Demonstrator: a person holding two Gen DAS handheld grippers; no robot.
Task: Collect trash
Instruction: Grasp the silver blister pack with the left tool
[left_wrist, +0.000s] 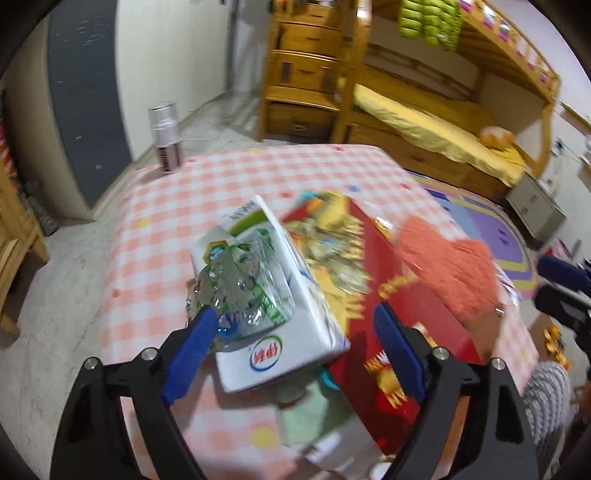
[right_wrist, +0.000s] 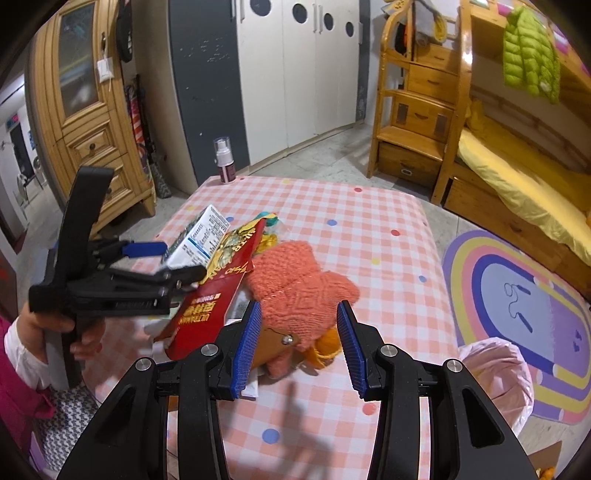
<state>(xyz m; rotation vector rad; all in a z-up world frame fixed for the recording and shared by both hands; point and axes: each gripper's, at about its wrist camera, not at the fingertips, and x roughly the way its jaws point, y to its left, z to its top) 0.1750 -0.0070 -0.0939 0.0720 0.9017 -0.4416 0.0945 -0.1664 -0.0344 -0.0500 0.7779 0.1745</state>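
Our left gripper (left_wrist: 295, 332) is spread wide around the white milk carton (left_wrist: 291, 295), which lies with a crumpled plastic wrapper (left_wrist: 240, 288) on the red box (left_wrist: 388, 280) at the near left of the checked table (right_wrist: 369, 221). We should centre the carton between the fingers before closing, judging the wrapper may slip. Our right gripper (right_wrist: 297, 347) hangs wide and empty over the orange knit glove (right_wrist: 299, 284), the pink bag (right_wrist: 498, 373) near right.

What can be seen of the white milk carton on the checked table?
The milk carton is a white rectangular box with green print and a round red and green logo. It lies tilted across a red box, a crumpled clear plastic wrapper on top. The open left tongs straddle it.
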